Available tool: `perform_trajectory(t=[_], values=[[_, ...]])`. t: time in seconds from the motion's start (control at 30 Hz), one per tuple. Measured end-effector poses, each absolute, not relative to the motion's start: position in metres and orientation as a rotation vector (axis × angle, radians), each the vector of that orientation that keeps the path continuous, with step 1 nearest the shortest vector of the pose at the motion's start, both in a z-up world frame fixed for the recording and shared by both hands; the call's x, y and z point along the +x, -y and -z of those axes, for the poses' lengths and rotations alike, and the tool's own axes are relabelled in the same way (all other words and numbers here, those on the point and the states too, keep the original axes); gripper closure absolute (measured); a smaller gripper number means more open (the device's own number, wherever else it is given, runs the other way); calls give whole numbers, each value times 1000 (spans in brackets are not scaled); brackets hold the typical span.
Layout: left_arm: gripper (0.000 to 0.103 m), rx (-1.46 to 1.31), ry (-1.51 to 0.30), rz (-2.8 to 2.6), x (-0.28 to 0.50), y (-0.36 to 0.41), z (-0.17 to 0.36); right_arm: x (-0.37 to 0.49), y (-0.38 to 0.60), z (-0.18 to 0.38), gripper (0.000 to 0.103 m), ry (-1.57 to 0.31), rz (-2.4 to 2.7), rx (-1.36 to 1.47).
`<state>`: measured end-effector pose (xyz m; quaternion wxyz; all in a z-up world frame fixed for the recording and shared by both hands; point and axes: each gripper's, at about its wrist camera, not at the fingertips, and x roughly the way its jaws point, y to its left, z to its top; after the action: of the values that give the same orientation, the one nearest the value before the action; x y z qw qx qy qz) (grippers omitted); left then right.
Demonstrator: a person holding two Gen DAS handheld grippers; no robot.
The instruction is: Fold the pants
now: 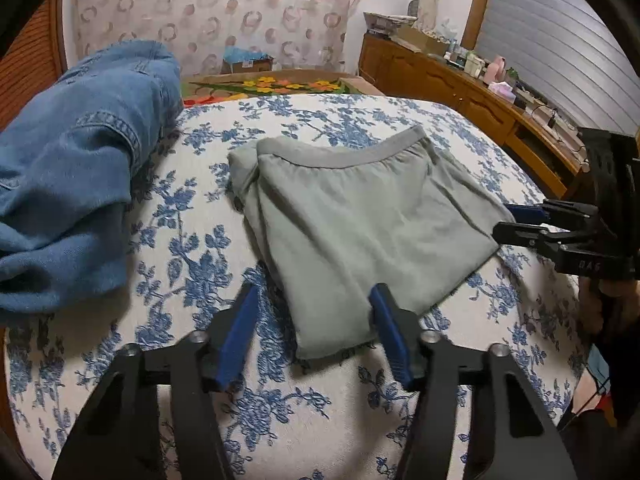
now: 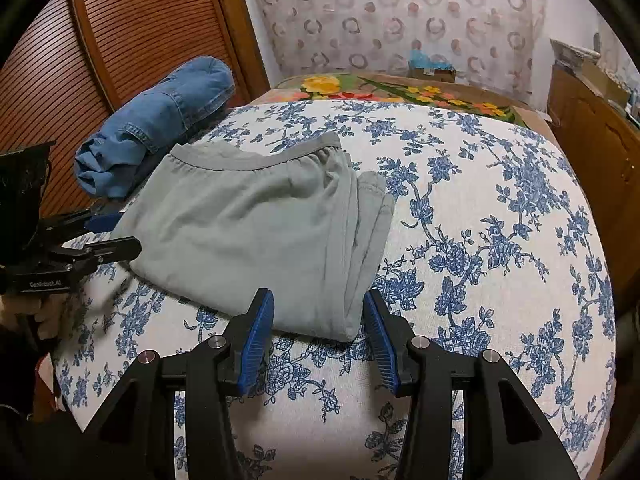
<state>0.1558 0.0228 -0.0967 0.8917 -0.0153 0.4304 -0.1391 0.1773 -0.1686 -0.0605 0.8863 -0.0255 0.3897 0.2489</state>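
Note:
The grey-green pants (image 1: 360,220) lie folded into a flat rectangle on the bed, waistband on the far side. My left gripper (image 1: 316,292) stands open at their near corner, with the cloth edge between its blue pads and lying flat. In the right wrist view the pants (image 2: 248,232) show stacked folded layers on the right. My right gripper (image 2: 318,300) straddles that near folded corner, jaws apart and the cloth not pinched. Each gripper also appears in the other's view: the right gripper (image 1: 506,224) at the pants' right edge, the left gripper (image 2: 128,234) at their left edge.
Rolled blue jeans (image 1: 80,160) (image 2: 160,120) lie on the left of the blue-flowered bedspread (image 1: 320,420). Beyond it is a blanket with yellow flowers (image 1: 272,86). A cluttered wooden dresser (image 1: 440,76) runs along the right, and a louvred wooden door (image 2: 120,40) stands at the left.

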Motion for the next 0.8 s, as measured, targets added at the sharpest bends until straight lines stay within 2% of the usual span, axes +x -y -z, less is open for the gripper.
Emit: perform_trajectory(t=[0.03,0.1,0.13,0.17,0.27,0.8], values=[[65,-52,-895,314,155,-23,97,177,168,61,70,-812,-520,-47],[66,-54,-889,305,154,-23,98,176,169,61,79,-818,-510,-42],[72,-58,-890,307,154,-22,99,176,169,62,86,-822,-525,-30],[76,-61,-885,309,153,-21,99,175,170,61,89,-825,-539,-15],[86,-60,-868,304,149,-20,94,168,173,61,91,-813,-547,5],[87,-12,-817,329,87,-3,73,98,197,49,92,-746,-571,30]])
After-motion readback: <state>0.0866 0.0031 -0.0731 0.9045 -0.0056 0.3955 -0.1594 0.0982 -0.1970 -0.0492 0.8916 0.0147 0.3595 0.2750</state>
